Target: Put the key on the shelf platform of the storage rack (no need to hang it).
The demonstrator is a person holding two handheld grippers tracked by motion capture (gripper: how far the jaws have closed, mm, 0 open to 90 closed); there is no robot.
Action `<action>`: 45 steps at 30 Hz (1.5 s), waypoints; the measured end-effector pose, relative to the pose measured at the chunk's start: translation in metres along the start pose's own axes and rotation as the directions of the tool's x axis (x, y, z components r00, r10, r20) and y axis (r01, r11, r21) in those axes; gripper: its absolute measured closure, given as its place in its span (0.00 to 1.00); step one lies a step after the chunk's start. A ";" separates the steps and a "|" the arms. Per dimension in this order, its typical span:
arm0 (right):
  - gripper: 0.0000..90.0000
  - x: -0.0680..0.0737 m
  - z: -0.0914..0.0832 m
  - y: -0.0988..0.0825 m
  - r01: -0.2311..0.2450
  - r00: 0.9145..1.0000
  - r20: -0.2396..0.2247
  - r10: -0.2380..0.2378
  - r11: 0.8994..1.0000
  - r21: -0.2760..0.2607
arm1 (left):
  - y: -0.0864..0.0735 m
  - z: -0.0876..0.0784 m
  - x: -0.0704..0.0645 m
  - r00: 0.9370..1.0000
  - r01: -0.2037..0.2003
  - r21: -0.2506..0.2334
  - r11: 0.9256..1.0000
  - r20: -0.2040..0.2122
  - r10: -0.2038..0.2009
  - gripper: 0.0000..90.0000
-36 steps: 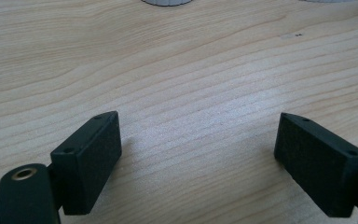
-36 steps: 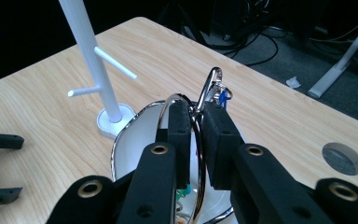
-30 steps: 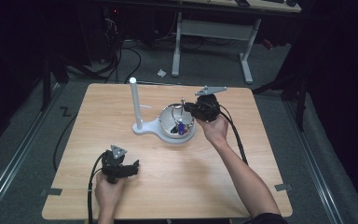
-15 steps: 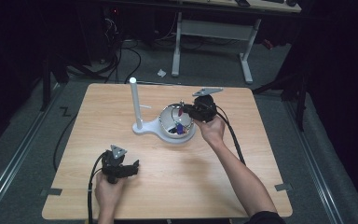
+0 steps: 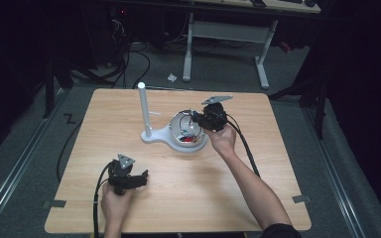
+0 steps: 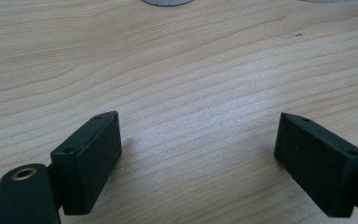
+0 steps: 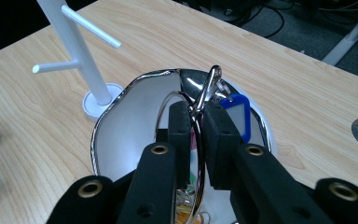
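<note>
- Now the right gripper [image 5: 197,118] has lifted slightly over the bowl [image 5: 176,126], at table centre, jaws pinched on a metal key ring [image 7: 200,100] with a blue tag [image 7: 237,114].
- Likely bound for the white peg stand [image 5: 143,106], at nine o'clock of the bowl.
- Left gripper [image 5: 138,179] stays wide open, empty, at seven o'clock.

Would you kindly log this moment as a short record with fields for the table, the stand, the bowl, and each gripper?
table: light wooden top
stand: white post with side pegs, upright beside the bowl
bowl: shiny metal bowl on the white base, small colourful items inside
right gripper: right gripper above the bowl, jaws shut on a metal ring carrying a blue tag
left gripper: left gripper low over bare table near the front edge, jaws wide apart, nothing between them
</note>
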State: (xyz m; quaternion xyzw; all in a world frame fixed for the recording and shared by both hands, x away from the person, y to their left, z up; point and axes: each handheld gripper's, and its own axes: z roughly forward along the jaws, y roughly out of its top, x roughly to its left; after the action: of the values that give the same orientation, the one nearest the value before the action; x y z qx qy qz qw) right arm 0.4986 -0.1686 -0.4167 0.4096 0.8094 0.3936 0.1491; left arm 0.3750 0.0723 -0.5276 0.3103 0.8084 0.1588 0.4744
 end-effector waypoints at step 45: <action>0.68 -0.012 -0.002 -0.020 0.007 0.998 0.056 -0.010 0.998 0.054 | -0.001 0.000 -0.001 1.000 0.019 -0.004 1.000 -0.008 -0.019 0.17</action>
State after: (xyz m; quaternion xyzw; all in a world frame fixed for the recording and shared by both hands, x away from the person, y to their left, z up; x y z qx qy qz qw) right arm 0.4940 -0.1865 -0.4318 0.4209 0.8170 0.3591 0.1625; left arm 0.3752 0.0711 -0.5271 0.3010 0.8129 0.1567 0.4734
